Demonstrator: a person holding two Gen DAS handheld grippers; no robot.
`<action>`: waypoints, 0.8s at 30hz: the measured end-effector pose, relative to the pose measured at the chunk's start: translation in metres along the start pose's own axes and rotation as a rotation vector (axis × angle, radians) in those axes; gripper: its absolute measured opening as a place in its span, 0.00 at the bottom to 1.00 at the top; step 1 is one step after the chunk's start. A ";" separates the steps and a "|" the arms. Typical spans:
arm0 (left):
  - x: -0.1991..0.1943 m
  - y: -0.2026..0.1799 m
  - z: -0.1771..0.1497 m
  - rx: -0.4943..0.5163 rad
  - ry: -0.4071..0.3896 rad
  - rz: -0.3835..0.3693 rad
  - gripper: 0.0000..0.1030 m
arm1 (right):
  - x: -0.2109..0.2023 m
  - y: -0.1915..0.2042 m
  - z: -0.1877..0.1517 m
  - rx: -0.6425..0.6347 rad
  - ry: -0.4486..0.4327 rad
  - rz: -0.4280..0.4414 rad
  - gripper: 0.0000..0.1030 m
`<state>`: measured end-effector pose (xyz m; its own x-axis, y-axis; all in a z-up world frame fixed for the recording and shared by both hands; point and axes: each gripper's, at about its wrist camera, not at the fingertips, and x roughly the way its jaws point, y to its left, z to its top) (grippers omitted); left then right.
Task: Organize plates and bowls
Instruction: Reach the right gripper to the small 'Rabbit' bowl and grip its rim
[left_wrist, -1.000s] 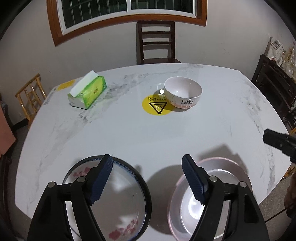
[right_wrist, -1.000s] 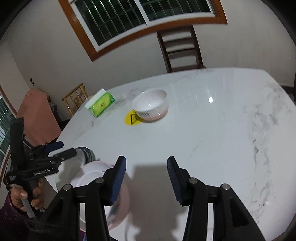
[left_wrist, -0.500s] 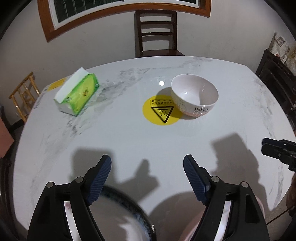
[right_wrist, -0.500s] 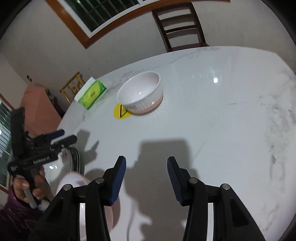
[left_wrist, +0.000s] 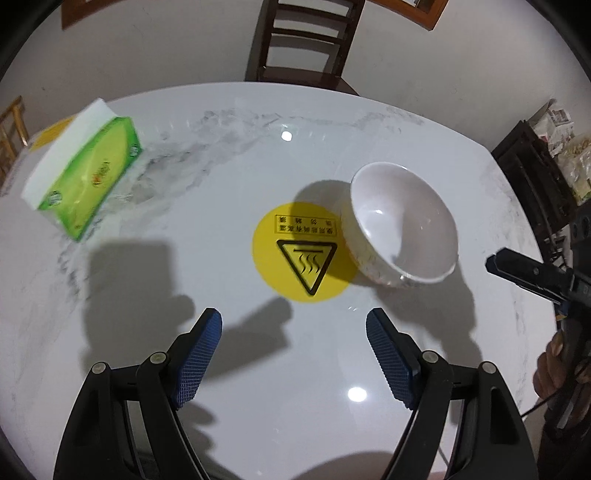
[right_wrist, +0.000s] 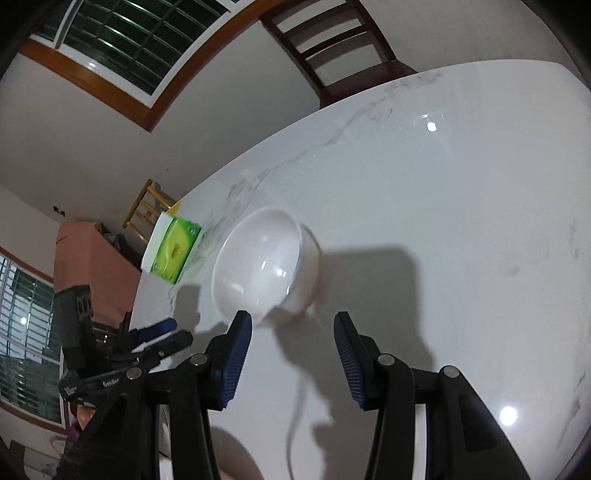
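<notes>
Toward the left of the left wrist view lies a green tissue box (left_wrist: 86, 173), then a yellow warning sticker (left_wrist: 303, 254) at centre, and at right the white bowl (left_wrist: 400, 229), standing upright on the marble table (left_wrist: 184, 258) with its base overlapping the sticker. The left gripper (left_wrist: 293, 347), jaws wide and empty, sits lower left of the bowl. In the right wrist view the right gripper (right_wrist: 293, 354), part open and empty, has the bowl just beyond its left finger, so it is judged nearer. Compared with a second ago, both plates have left view and the bowl looms closer.
</notes>
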<state>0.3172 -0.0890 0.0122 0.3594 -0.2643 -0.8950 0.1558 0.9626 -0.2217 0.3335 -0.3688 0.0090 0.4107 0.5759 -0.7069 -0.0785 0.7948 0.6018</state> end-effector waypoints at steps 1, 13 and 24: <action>0.003 0.002 0.004 -0.006 0.010 -0.023 0.75 | 0.002 0.000 0.004 0.003 -0.001 -0.006 0.46; 0.031 -0.012 0.047 0.012 0.029 -0.061 0.77 | 0.030 -0.002 0.033 0.018 0.046 -0.041 0.46; 0.051 -0.018 0.055 0.022 0.045 -0.028 0.75 | 0.061 -0.002 0.038 0.022 0.095 -0.091 0.31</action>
<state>0.3829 -0.1225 -0.0083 0.3131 -0.2881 -0.9050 0.1856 0.9531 -0.2392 0.3932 -0.3428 -0.0210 0.3275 0.5183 -0.7900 -0.0251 0.8406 0.5411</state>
